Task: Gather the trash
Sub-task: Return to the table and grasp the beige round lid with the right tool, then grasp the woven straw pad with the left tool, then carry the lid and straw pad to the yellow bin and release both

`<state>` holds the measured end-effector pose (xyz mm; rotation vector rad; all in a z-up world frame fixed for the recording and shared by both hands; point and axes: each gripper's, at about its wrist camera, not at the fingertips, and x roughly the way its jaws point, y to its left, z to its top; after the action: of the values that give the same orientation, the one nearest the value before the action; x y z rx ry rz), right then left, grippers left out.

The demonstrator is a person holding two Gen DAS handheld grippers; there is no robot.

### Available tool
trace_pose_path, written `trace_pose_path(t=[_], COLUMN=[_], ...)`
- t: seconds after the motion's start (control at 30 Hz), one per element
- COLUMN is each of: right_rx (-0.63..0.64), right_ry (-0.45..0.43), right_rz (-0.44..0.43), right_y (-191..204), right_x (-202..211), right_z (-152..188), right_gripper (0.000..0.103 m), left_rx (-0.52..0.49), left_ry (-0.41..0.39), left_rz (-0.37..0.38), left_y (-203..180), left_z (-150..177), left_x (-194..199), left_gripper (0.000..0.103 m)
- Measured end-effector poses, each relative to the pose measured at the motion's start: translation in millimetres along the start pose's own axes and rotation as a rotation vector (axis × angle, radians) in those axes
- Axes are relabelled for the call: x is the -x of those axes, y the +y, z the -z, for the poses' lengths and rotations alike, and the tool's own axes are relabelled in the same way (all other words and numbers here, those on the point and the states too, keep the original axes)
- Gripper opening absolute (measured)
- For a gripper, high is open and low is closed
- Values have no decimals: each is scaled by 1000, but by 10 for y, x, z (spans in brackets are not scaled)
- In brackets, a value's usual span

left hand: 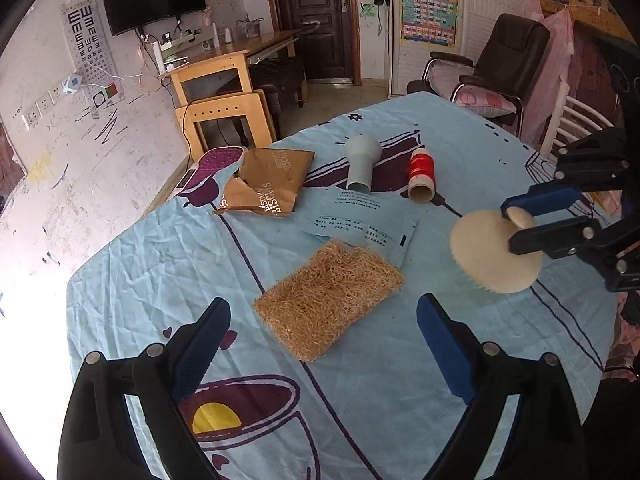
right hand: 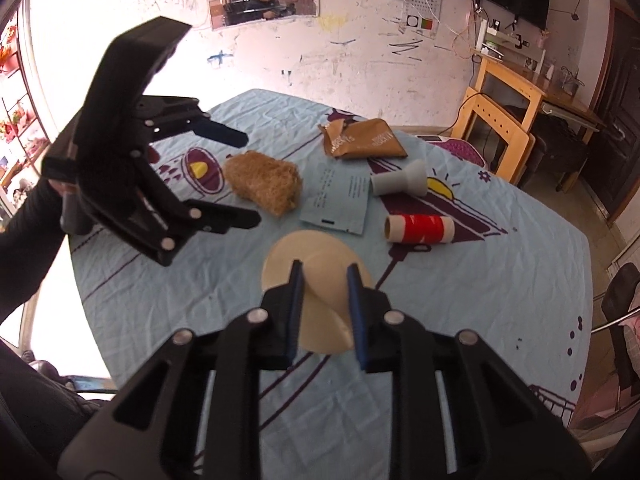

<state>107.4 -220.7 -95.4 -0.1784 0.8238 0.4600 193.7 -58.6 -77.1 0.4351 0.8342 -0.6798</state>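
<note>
right gripper [right hand: 323,276]: clenched on the knob handle of a round cream wooden brush with pale bristles [right hand: 312,258], blue pads pressing the knob from both sides; the brush disc is tilted and looks lifted off the cloth (bristles show under its rim in the left wrist view)
left gripper [left hand: 320,344]: released, jaws wide apart, nothing between them, hovering above the tan fibrous scrub pad [left hand: 328,298]
light blue patterned tablecloth [left hand: 140,264]: covers the round table, wrinkled
pale blue printed paper sachet [left hand: 360,216]: flat, just beyond the scrub pad, its near corner touching or tucked under the pad
torn brown foil wrapper with gold lettering [left hand: 268,184]: far left of the sachet
grey plastic funnel-shaped pipe piece [left hand: 360,162]: lying on its side, far side of the sachet
cardboard tube wound with red tape [left hand: 421,176]: on its side, right of the grey piece, apart from it
</note>
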Motion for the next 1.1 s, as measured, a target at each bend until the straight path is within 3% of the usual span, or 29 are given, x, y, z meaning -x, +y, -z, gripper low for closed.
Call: trace_pose_path(t=[0.17,0.23,0.33,0.5,0.77,1.1], right_rx=[-29,-42,-58,-75,-110,-180], right_ry=[-13,-15,-20,-45,-93,-139], right_rz=[1,1,1,-2,8,121], right_y=[-58,-85,-108,-138,-201,-405], right_x=[110,126,154,279,591,1181], right_z=[79,103,143,198,437,941], right_gripper=[21,21,21,21,21,21], left_rx=[22,42,22,25,47,-63], left_ry=[44,44,42,27,-31,-102], left_rz=[38,60,-15,-40,-14,70], left_y=[77,80,2,-142,-503,-1360], left_z=[-55,-24,26,182,451,292], left_x=[-181,-178,-100,126,639,933], left_gripper=[88,54,48,47,47,47])
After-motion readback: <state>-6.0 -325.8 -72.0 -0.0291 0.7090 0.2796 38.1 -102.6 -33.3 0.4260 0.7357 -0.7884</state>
